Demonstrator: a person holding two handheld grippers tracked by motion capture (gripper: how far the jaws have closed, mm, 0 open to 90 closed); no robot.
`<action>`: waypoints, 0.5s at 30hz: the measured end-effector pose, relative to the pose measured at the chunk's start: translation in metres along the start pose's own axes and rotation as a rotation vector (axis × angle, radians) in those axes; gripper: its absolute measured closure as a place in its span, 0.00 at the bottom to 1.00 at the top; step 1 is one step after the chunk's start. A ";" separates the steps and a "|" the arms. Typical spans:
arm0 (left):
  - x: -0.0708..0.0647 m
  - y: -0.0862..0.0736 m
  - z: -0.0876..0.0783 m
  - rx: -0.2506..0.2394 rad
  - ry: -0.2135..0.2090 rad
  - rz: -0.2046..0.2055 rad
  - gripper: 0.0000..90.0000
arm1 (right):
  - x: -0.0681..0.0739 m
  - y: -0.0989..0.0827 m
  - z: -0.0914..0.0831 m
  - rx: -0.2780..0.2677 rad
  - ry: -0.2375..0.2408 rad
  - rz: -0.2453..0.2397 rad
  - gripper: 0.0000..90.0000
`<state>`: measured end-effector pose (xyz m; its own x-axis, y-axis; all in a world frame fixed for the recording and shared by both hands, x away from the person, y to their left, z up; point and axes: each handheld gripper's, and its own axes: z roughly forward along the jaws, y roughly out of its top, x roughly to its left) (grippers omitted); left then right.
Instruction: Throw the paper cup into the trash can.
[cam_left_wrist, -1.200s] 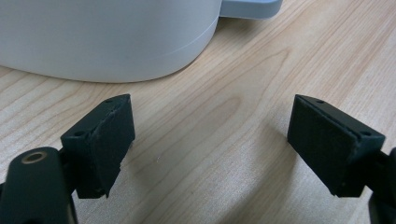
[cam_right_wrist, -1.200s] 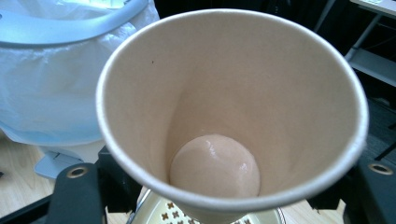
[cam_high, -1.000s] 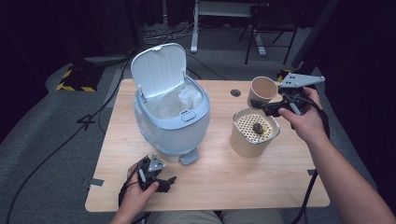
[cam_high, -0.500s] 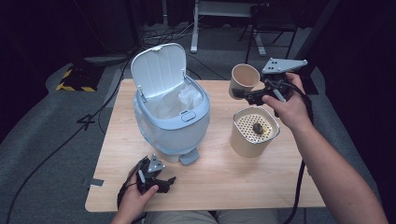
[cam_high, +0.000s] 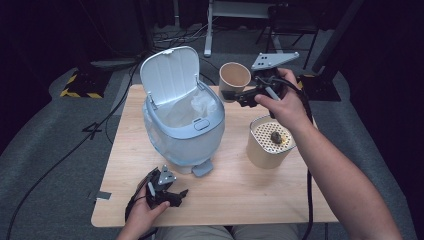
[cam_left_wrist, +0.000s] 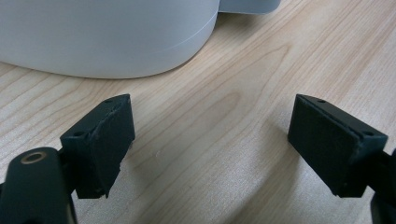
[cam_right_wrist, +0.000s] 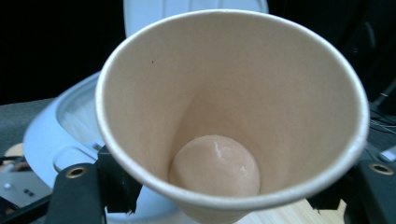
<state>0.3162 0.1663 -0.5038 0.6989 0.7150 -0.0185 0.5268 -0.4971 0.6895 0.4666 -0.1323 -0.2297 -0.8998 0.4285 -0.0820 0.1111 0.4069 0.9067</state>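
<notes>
Paper cup (cam_high: 234, 79): upper centre of frame, tilted, clamped between right gripper (cam_high: 246, 95) jaws beside open pedal bin (cam_high: 182, 117). Left gripper (cam_high: 172, 192): lower left on table (cam_high: 240, 195), jaws spread, grasping nothing.

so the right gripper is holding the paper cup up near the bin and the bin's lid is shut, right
Not quite: the bin has its lid standing open, as the high view shows. The rest holds: the right gripper grips the paper cup in the air beside the bin.
</notes>
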 end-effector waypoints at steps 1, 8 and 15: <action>0.000 0.000 0.000 0.000 0.000 0.000 0.17 | 0.002 0.002 0.004 -0.004 0.012 0.004 0.32; 0.001 0.000 0.000 0.003 -0.005 0.006 0.17 | 0.014 0.012 0.029 -0.007 0.052 0.019 0.32; 0.001 0.000 0.000 0.003 -0.007 0.007 0.17 | 0.024 0.016 0.053 -0.003 0.071 0.032 0.32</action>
<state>0.3171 0.1669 -0.5036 0.7060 0.7079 -0.0193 0.5237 -0.5036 0.6872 0.4696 -0.0729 -0.2396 -0.9234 0.3832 -0.0235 0.1392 0.3913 0.9097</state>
